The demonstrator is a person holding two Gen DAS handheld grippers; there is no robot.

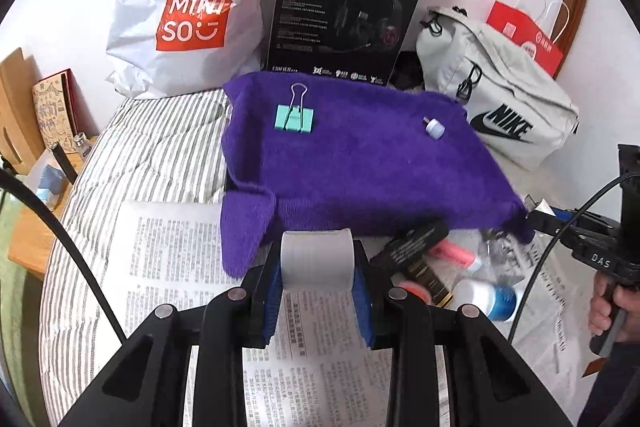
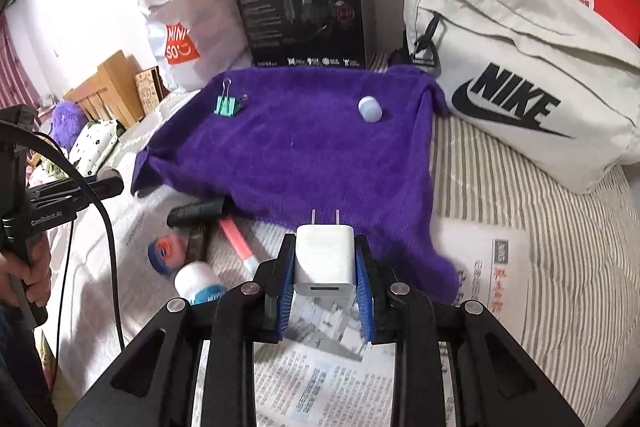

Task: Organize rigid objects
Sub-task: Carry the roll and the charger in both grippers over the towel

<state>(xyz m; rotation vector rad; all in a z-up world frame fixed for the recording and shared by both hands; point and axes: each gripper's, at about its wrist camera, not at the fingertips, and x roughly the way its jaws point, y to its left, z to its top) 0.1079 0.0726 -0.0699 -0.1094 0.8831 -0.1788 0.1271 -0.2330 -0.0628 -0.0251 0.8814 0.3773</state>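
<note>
Newspaper (image 1: 320, 379) spread on the striped bed (image 1: 160, 147) lies closest, right under both tools. Above it, the left tool (image 1: 318, 287) is clenched on a pale grey cylinder-like piece (image 1: 316, 259), its blue pads (image 1: 272, 303) pressing each side, and this piece hangs just before the near edge of the purple towel (image 1: 360, 167). In the right wrist view, the right tool (image 2: 325, 287) grasps a white plug-in charger (image 2: 324, 259) between its blue pads (image 2: 285, 303), prongs pointing toward the purple towel (image 2: 300, 155) and the socket end facing the camera; it too sits just short of the towel's near edge. On the towel, toward its far left corner, rests a mint green binder clip (image 1: 295, 117) with its wire handles up. Toward the towel's far right lies a small pale lavender cap-like piece (image 1: 433, 128), well apart from the clip. Just off the towel's near edge, on the newspaper, a loose heap holds a black box (image 1: 416, 247), a pink marker (image 1: 456, 253), a white bottle with a blue band (image 1: 490, 297) and a round orange and blue thing (image 2: 164, 253). Beyond the towel's far edge stand a white Miniso bag (image 1: 184, 19) and a black headset box (image 1: 344, 23), with a pale Nike bag (image 1: 500, 107) off the far right corner. A hand (image 1: 616, 303) grips the other tool's handle to the towel's right.
</note>
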